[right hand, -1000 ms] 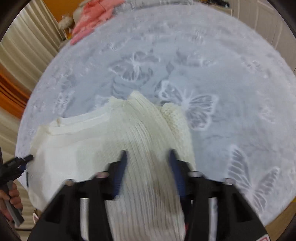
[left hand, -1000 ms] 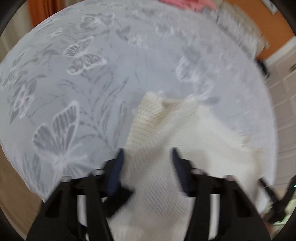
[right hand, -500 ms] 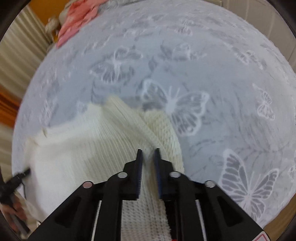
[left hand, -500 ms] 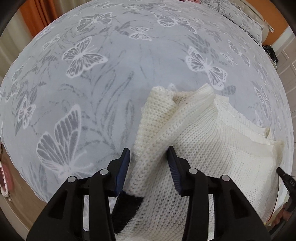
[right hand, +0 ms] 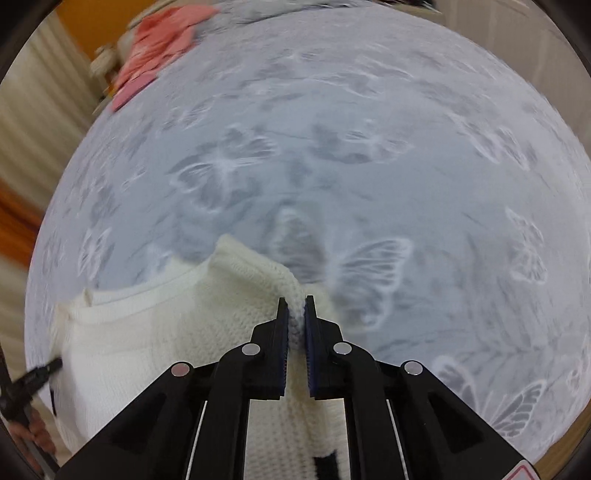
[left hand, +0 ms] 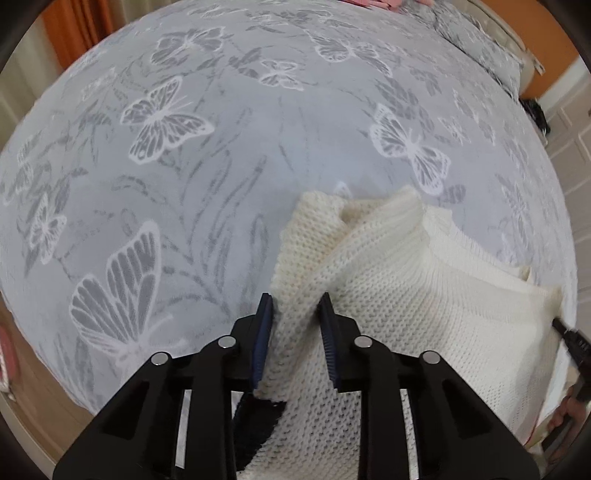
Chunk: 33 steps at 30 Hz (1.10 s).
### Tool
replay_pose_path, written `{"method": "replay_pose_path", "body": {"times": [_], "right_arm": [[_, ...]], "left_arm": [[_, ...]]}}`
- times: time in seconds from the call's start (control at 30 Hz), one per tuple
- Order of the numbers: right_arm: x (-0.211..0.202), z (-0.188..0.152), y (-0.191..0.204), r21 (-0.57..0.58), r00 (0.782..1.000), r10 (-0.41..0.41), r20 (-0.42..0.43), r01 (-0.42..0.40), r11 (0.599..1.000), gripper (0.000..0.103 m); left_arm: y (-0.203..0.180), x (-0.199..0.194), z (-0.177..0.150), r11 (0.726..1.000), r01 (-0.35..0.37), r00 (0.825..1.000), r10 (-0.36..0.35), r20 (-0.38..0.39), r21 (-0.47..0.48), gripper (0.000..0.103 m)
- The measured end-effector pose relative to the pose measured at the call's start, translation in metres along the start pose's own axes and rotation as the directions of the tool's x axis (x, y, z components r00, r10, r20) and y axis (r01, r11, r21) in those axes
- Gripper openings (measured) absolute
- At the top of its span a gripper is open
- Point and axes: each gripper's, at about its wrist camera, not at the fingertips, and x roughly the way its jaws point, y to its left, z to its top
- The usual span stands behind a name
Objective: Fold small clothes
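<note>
Sweater [right hand: 155, 332] pinched by right gripper [right hand: 295, 301]; pink clothes [right hand: 155, 48] right-view only.

Location: a home bedroom. Evidence: a bed [left hand: 258, 155] covered by a grey bedspread printed with white butterflies; a matching pillow [left hand: 480, 40] at the far right; orange walls [left hand: 554, 79]; an orange curtain [left hand: 79, 27] at far left; pale panelled cupboard doors [left hand: 570, 129] on the right; pink clothes [right hand: 155, 51] piled at the bed's far left
</note>
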Motion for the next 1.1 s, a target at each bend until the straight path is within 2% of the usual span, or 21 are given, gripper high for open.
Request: {"method": "replay_pose_path", "body": {"times": [0.07,0.13,0.17,0.27,0.3,0.37,0.43,0.5,0.53,0.57,0.6,0.63,0.67,0.77,0.83,0.9,0.97,1.0,1.03,1.07,1.1], "right_arm": [[0.019,-0.002,-0.012,0.024,0.998,0.020,-0.053,-0.019,1.000,0.007],[0.018,0.000,-0.011,0.023,0.998,0.046,-0.048,-0.045,0.999,0.013],[0.012,0.002,-0.011,0.045,0.995,0.087,-0.046,-0.085,0.995,0.015],[-0.010,-0.001,-0.007,0.025,0.991,0.133,-0.001,-0.133,0.991,0.029],[-0.015,-0.004,-0.005,0.005,0.991,0.130,0.013,-0.130,0.992,0.038],[-0.017,-0.006,0.001,-0.011,0.992,0.122,0.014,-0.122,0.992,0.044],[-0.009,-0.003,0.011,-0.025,0.994,0.111,-0.004,-0.112,0.993,0.054],[0.002,0.002,0.017,-0.041,0.995,0.096,-0.024,-0.097,0.994,0.054],[0.012,0.004,0.023,-0.054,0.995,0.090,-0.043,-0.092,0.994,0.040],[0.016,0.005,0.027,-0.070,0.996,0.075,-0.046,-0.078,0.994,0.023],[0.017,0.008,0.027,-0.081,0.997,0.068,-0.046,-0.071,0.994,0.012],[0.012,0.013,0.028,-0.075,0.995,0.092,-0.033,-0.095,0.993,0.007],[0.004,0.015,0.027,-0.066,0.993,0.118,-0.008,-0.118,0.991,0.007],[-0.014,0.025,0.018,-0.043,0.988,0.143,0.062,-0.141,0.989,0.007],[0.009,0.026,0.008,-0.020,0.994,0.112,0.005,-0.112,0.994,0.008],[0.039,0.021,0.004,-0.028,0.992,0.083,-0.098,-0.086,0.996,0.008],[0.027,0.019,0.002,-0.006,0.991,0.116,-0.059,-0.117,0.993,0.021],[0.019,0.018,0.001,0.007,0.991,0.130,-0.046,-0.129,0.992,0.037],[0.001,0.014,-0.001,0.018,0.990,0.143,-0.014,-0.142,0.990,0.046],[-0.011,0.009,-0.004,0.016,0.989,0.149,0.012,-0.149,0.989,0.048],[-0.023,0.000,-0.008,0.009,0.987,0.156,0.034,-0.157,0.988,0.052]], "left_arm": [[0.002,0.004,0.002,1.000,-0.001,1.000,0.001,-0.003,-0.008,0.024],[-0.001,0.006,0.002,1.000,-0.019,1.000,0.019,0.004,0.007,0.025],[-0.003,0.005,0.003,1.000,-0.026,1.000,0.026,0.003,0.009,0.026],[-0.006,-0.013,0.004,1.000,0.028,0.999,-0.028,0.023,0.007,0.030],[-0.007,-0.019,0.004,0.998,0.055,0.998,-0.055,0.042,0.007,0.034],[-0.011,-0.025,0.009,0.996,0.091,0.994,-0.092,0.065,0.008,0.057],[-0.019,-0.022,0.016,0.997,0.078,0.994,-0.079,0.074,0.019,0.059],[-0.033,-0.007,0.024,0.996,0.063,0.997,-0.066,0.046,0.058,0.058],[-0.039,0.002,0.026,0.996,0.055,0.998,-0.058,0.030,0.075,0.054],[-0.045,0.012,0.029,0.995,0.027,1.000,-0.028,0.012,0.097,0.033],[-0.048,0.017,0.032,0.993,-0.012,1.000,0.012,0.004,0.114,0.023],[-0.050,0.014,0.036,0.993,-0.004,1.000,0.002,0.017,0.116,0.010],[-0.049,0.009,0.039,0.994,0.026,0.999,-0.029,0.034,0.108,0.004],[-0.039,-0.001,0.050,0.997,0.030,0.996,-0.035,0.077,0.067,0.004],[-0.032,0.010,0.055,0.999,0.005,0.998,-0.008,0.059,0.045,0.004],[-0.032,0.030,0.054,0.998,-0.010,1.000,0.009,0.010,0.057,0.007],[-0.036,0.025,0.051,0.996,-0.019,0.999,0.016,0.035,0.086,0.014],[-0.036,0.017,0.050,0.996,0.008,0.999,-0.011,0.034,0.085,0.022],[-0.034,0.009,0.048,0.996,0.045,0.998,-0.047,0.032,0.077,0.041],[-0.028,-0.006,0.041,0.994,0.094,0.994,-0.097,0.046,0.060,0.059],[-0.022,-0.017,0.034,0.993,0.108,0.992,-0.111,0.065,0.048,0.066]]}}
